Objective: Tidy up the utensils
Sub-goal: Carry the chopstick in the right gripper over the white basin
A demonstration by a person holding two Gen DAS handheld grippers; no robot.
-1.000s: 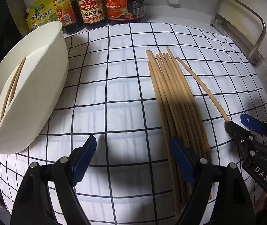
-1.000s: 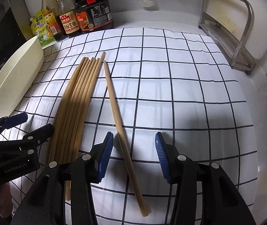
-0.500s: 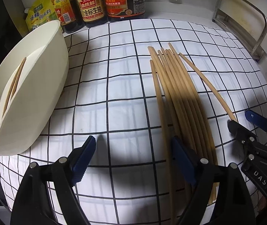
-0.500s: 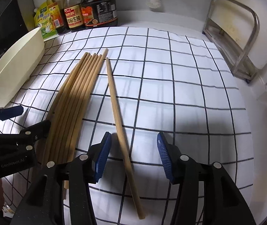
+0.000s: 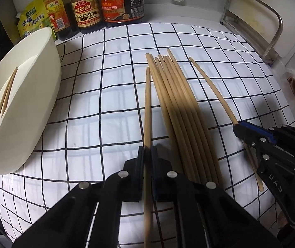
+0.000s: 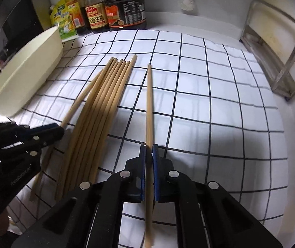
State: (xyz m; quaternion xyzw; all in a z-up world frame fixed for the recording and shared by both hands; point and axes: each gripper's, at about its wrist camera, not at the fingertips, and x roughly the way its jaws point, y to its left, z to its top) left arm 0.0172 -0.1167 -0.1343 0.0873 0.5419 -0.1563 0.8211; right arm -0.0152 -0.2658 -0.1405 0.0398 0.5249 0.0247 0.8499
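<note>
Two chopsticks are pinched at this moment, one in each gripper. The left gripper point(image 5: 147, 155) has its jaws pressed together on the leftmost chopstick point(image 5: 147, 103), which lies along the side of the chopstick bundle point(image 5: 178, 113) that faces the cream utensil holder point(image 5: 23, 103); the right gripper point(image 6: 149, 155) is clamped the same way on the lone chopstick point(image 6: 149, 103) that lies apart on the bundle's far side from the holder. Both sticks point away toward the sauce bottles point(image 5: 87, 10) at the back of the desk, whose checked cloth point(image 5: 106, 72) carries everything. The holder lies tipped on its side just left of the bundle, and two chopsticks point(image 5: 4, 97) already rest inside it. Each grip sits toward the near end of its stick, so the long free end will likely droop or swing once raised. To do this step well, lift straight up first, clear of the bundle, so the neighbouring sticks are not dragged or rolled out of line. Then carry the left stick toward the holder's open mouth tip first, lined up with the pair inside, and let go only when most of its length is past the rim. The right stick has farther to go and must cross above the bundle.
</note>
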